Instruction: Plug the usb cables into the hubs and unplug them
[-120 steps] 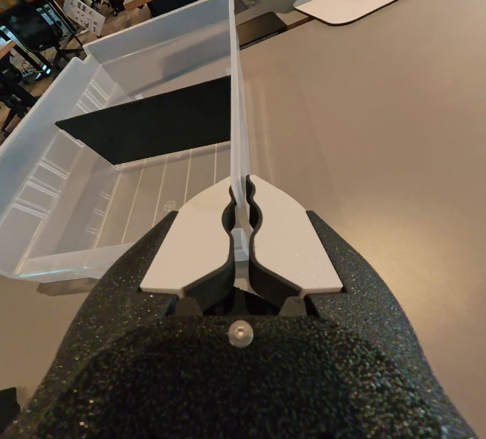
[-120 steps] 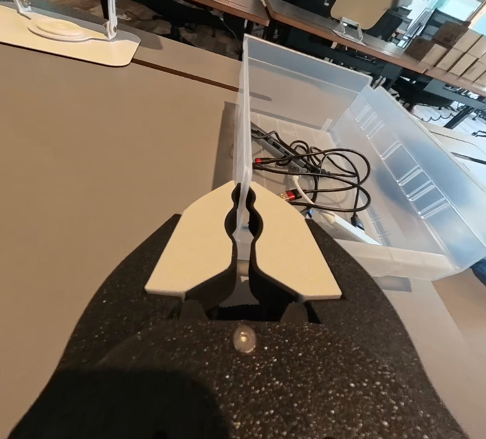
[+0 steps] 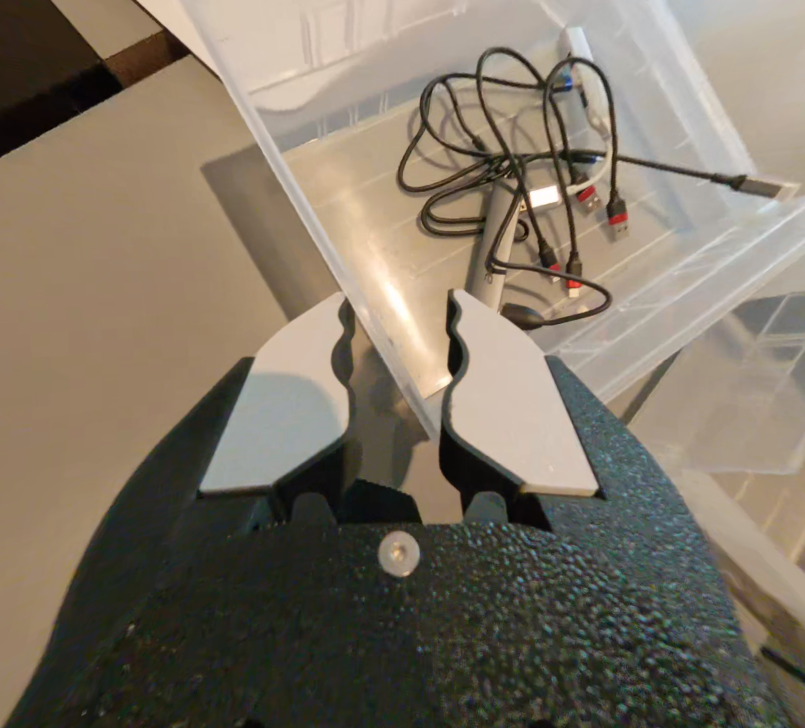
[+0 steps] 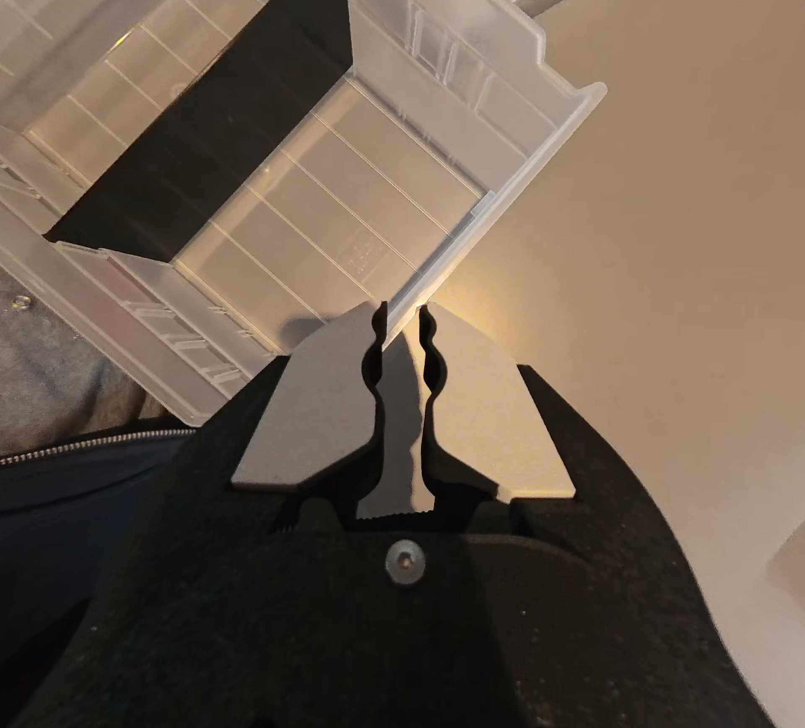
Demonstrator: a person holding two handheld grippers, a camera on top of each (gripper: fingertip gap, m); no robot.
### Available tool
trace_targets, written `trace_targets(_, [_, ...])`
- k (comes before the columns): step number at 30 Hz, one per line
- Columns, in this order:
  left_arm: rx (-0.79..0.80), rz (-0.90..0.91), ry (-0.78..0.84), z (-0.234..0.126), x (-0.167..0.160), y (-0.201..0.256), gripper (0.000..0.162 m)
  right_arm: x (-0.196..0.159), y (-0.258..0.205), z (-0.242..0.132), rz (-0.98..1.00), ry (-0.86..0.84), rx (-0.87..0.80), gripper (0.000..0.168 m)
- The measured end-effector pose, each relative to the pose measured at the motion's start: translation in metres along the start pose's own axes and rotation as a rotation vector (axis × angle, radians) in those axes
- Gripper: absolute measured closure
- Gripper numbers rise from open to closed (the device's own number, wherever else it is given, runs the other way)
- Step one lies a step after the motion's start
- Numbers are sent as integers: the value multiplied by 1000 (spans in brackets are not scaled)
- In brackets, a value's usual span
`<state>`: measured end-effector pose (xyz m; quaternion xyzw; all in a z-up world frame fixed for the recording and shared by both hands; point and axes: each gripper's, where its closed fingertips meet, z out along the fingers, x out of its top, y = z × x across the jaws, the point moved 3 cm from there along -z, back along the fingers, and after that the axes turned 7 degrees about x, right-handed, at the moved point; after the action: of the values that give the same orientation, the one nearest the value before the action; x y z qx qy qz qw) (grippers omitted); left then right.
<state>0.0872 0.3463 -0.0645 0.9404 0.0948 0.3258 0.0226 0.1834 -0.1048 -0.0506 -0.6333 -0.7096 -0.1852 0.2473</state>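
I see the tan table point(image 3: 109, 271) filling the left of my left wrist view and the right of my right wrist view. On it, one clear plastic bin point(image 3: 679, 271) takes the upper right of the left view; its near wall runs down between my left tongs point(image 3: 396, 306), which stand spread and grip nothing. A second clear bin point(image 4: 514, 201) with a black divider point(image 4: 209, 140) fills the upper left of the right view; its rim corner sits just at the tips of my right tongs point(image 4: 403, 306), parted narrowly and, as far as the blur lets me judge, released. The tangled usb cables point(image 3: 501, 149) lie in the first bin, over a grey hub point(image 3: 492, 254), red-tipped plugs at right.
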Motion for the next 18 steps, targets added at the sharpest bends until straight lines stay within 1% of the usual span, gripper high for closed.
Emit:
trace_targets(1, [15, 15, -13, 0, 0, -1, 123, -3, 2, -2, 1, -2, -2, 155])
trace_targets(2, [46, 30, -29, -1, -1, -3, 130, -5, 5, -4, 1, -6, -5, 155])
trace_targets(4, [171, 95, -85, -6, -9, -18, 150, -9, 10, -7, -1, -15, -8, 155])
trace_targets(5, [222, 120, -109, -10, -14, -25, 155, -10, 13, -9, -4, -18, -5, 155])
trace_targets(10, [253, 209, -173, -35, -42, -52, 153, -14, 20, -12, -41, -68, 27, 156])
trace_targets(14, [374, 158, -210, -60, -67, -94, 150, -15, 35, -14, -72, -154, -34, 157])
trace_targets(18, [406, 137, -200, -86, -94, -128, 150, -14, 53, -15, -99, -221, -69, 157])
